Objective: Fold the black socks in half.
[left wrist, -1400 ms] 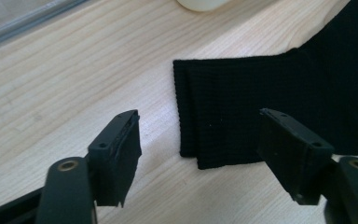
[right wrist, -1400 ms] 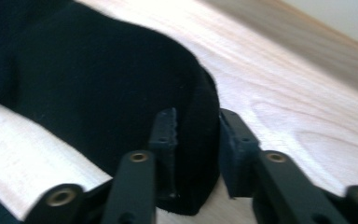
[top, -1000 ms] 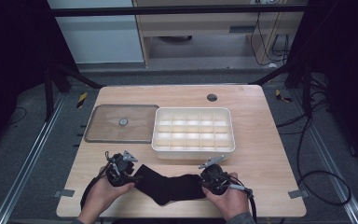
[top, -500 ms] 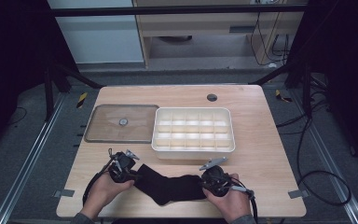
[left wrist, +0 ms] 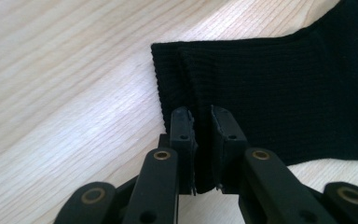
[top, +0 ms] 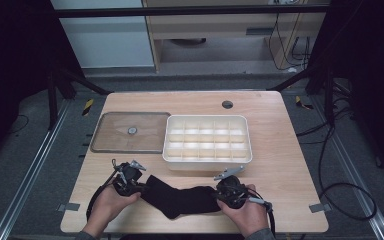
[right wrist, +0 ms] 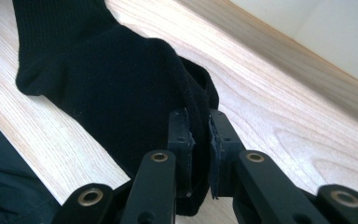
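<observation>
A light wooden table (top: pixel 280 170) stands on grey floor (top: pixel 25 165), dark curtains either side, a pale cabinet (top: pixel 102 37) behind.

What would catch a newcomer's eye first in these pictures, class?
A black sock lies stretched along the near edge of the wooden table, pinched at one end by the left gripper and at the other by the right gripper. Behind it stand a white compartment box and, to that box's left, a clear lid.

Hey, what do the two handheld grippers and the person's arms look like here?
Both the left gripper and the right gripper are black, with paired flat jaws on linkage arms joined by brass-coloured rivets. Each carries a grey three-cornered plate on top and trails a black cable. Dark sleeve cuffs show at the wrists.
</observation>
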Motion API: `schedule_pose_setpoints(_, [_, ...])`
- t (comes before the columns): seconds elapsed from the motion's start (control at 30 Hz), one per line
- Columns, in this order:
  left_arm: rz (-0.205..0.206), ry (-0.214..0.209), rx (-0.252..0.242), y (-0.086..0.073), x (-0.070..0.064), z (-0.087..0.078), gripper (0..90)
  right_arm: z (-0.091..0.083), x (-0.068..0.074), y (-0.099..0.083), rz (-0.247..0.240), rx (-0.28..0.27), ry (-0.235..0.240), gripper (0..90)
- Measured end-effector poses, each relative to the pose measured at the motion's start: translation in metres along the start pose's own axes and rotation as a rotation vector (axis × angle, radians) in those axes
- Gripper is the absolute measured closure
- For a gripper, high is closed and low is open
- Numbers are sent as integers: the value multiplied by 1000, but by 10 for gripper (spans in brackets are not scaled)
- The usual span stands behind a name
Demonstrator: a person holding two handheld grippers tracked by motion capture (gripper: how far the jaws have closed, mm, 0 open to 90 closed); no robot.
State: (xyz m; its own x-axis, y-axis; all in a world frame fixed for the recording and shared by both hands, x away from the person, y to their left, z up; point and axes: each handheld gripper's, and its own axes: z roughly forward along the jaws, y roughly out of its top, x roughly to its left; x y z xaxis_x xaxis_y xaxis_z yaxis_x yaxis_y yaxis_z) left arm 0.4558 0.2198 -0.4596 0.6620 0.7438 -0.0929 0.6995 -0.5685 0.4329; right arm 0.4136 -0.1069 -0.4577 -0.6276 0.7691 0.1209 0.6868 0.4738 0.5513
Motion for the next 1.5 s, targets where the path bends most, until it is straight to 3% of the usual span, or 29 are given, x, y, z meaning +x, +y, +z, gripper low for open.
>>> schedule_pose_setpoints(0.33, [32, -5, -47, -2, 3, -33, 803, 9, 10, -5, 19, -42, 20, 816])
schedule_pose_setpoints(0.5, [61, 14, -44, -2, 5, -54, 802, 16, 18, 2, 11, -50, 44, 814])
schedule_pose_setpoints(0.63, [67, -6, -40, -1, 8, -70, 803, 24, 23, 11, 15, -54, 58, 814])
schedule_pose_setpoints(0.87, [84, -5, -48, 7, 5, -91, 802, 34, 33, 19, 22, -62, 80, 814])
schedule_pose_setpoints(0.97, [108, -4, -38, 14, -3, -93, 802, 36, 34, 21, 23, -66, 91, 814])
schedule_pose_setpoints(1.07, [139, -33, -36, 21, -18, -92, 802, 37, 34, 22, 36, -67, 100, 814])
schedule_pose_setpoints(1.17, [187, -13, -17, 28, -35, -88, 802, 35, 33, 22, 47, -77, 110, 814])
schedule_pose_setpoints(1.3, [221, -28, -7, 39, -55, -73, 802, 34, 32, 21, 51, -79, 105, 814])
schedule_pose_setpoints(1.5, [260, -49, -33, 46, -83, -53, 802, 38, 30, 22, 69, -77, 109, 814])
